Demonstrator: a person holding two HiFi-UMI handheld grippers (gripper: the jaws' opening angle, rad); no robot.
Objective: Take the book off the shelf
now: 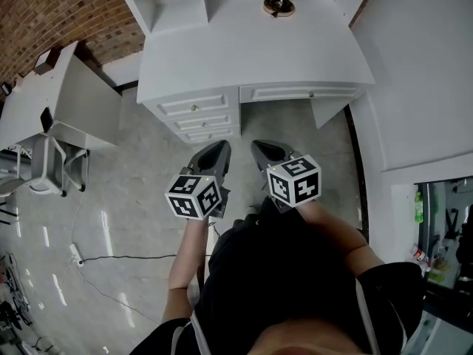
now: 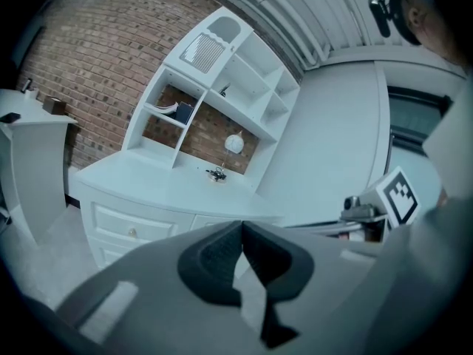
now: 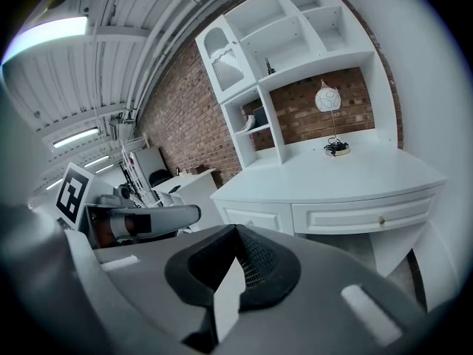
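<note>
Book, dark-covered, is standing in the left-hand cubby of the white shelf unit on the bench, beside a pale item on the same board; neither tool is touching it.

Left tool is hovering over the floor in front of the bench drawers, its tips pressing together with nothing between them. Right tool is hovering just beside it, likewise closed tight and empty. Both are pointing toward the bench.

Further right, a globe lamp is standing on the bench top.
</note>
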